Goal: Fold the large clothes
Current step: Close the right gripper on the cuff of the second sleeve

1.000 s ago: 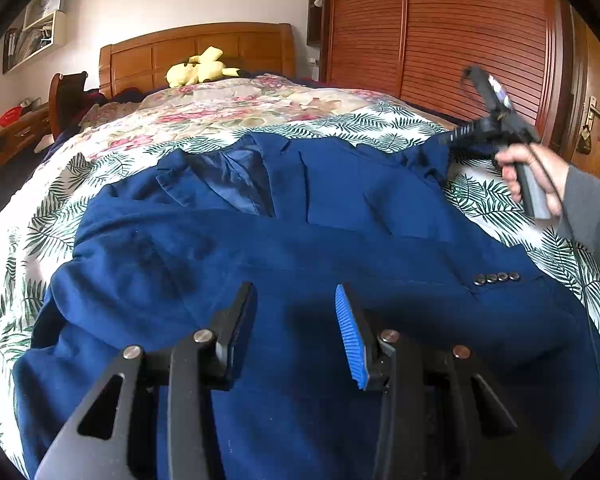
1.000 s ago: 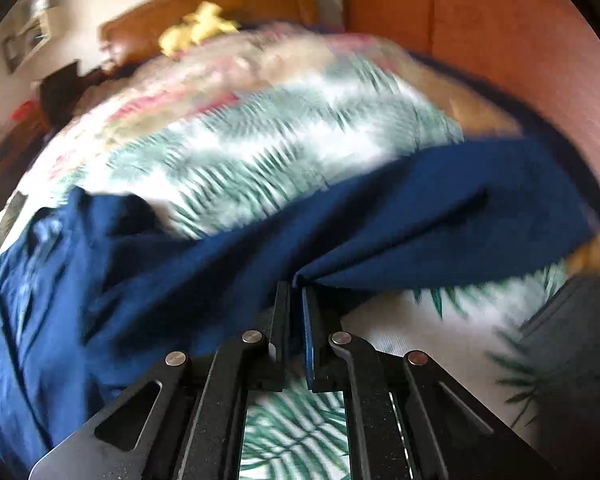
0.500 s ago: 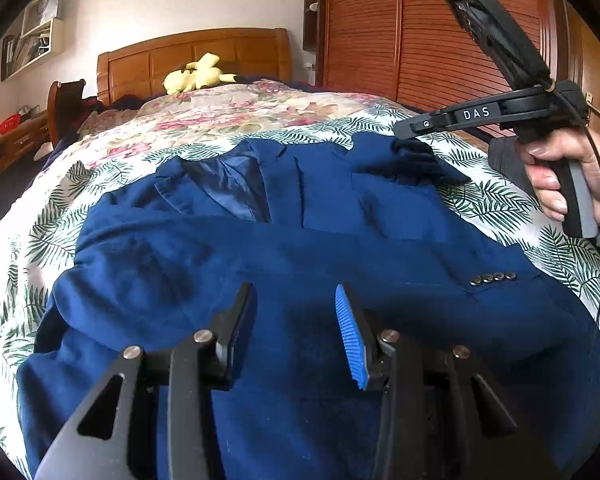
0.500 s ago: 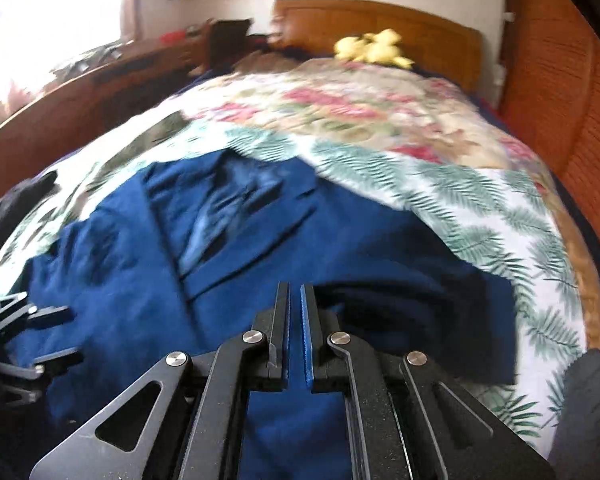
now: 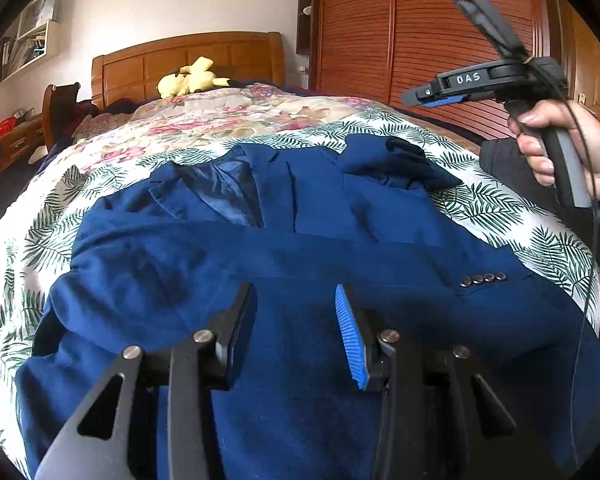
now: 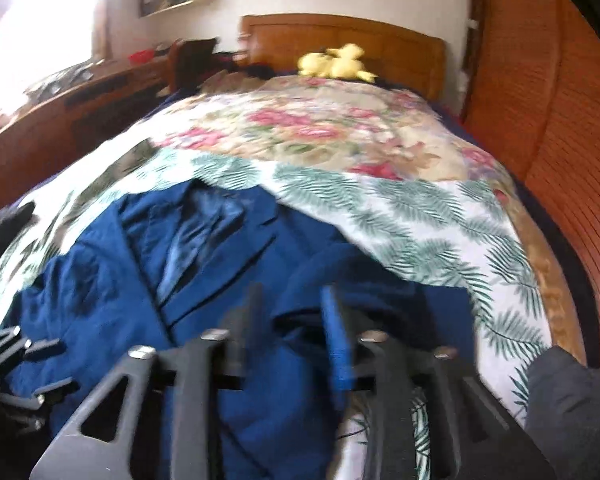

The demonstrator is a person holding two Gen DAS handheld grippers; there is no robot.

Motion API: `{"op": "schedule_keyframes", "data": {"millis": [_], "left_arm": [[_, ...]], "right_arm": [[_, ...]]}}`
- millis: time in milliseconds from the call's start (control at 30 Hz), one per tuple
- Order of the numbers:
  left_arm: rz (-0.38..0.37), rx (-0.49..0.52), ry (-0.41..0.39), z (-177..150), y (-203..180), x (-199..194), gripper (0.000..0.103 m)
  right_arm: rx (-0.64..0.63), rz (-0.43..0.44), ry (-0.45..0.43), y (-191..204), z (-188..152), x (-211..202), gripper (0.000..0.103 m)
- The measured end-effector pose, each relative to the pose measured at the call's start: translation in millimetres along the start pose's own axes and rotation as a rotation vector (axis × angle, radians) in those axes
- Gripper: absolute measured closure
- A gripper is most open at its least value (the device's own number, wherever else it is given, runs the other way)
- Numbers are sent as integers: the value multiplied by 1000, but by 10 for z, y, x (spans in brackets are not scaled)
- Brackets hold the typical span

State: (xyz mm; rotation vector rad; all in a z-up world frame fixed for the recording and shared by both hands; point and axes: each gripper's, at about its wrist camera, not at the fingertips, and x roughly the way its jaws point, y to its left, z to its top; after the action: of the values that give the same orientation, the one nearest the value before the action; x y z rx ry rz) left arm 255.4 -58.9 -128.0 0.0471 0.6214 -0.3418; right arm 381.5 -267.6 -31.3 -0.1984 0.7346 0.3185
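The fingers [image 5: 356,336] of the left gripper [image 5: 296,332] stand wide apart with nothing between them, poised over the near part of the blue jacket [image 5: 284,272]. In this left wrist view the jacket lies spread across the bed [image 5: 40,240], on the palm-leaf bedspread [image 5: 500,208], collar at the far side. Its lapels are laid open, showing a lighter, shiny lining [image 5: 224,196]. One sleeve runs across the body from left to right, with four dark buttons [image 5: 483,279] in a row at the cuff on the right. At the far right shoulder a bunched fold of cloth [image 5: 396,160] sits on top of the jacket. Up at the right, a hand [image 5: 560,144] holds the right gripper [image 5: 436,98] in the air, clear of the cloth; from this side view I cannot tell its opening.

The right wrist view is blurred. Here the right gripper [image 6: 290,332] shows its fingers [image 6: 336,340] spread wide and empty, above the bunched shoulder area of the jacket [image 6: 204,280]. The jacket fills the near left of the bed, lapels and lining [image 6: 196,236] pointing far. The left gripper [image 6: 16,376] shows at the left edge. A yellow plush toy [image 6: 336,64] lies by the wooden headboard [image 6: 400,48] at the far end.
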Motion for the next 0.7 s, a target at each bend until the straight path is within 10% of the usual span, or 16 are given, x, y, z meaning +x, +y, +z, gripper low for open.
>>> {"op": "schedule_keyframes", "data": {"millis": [700], "left_arm": [[-10,-5,19,12,8,48,63]], "right_arm": [[321,-299,275,-1515,-703,918,45]]}}
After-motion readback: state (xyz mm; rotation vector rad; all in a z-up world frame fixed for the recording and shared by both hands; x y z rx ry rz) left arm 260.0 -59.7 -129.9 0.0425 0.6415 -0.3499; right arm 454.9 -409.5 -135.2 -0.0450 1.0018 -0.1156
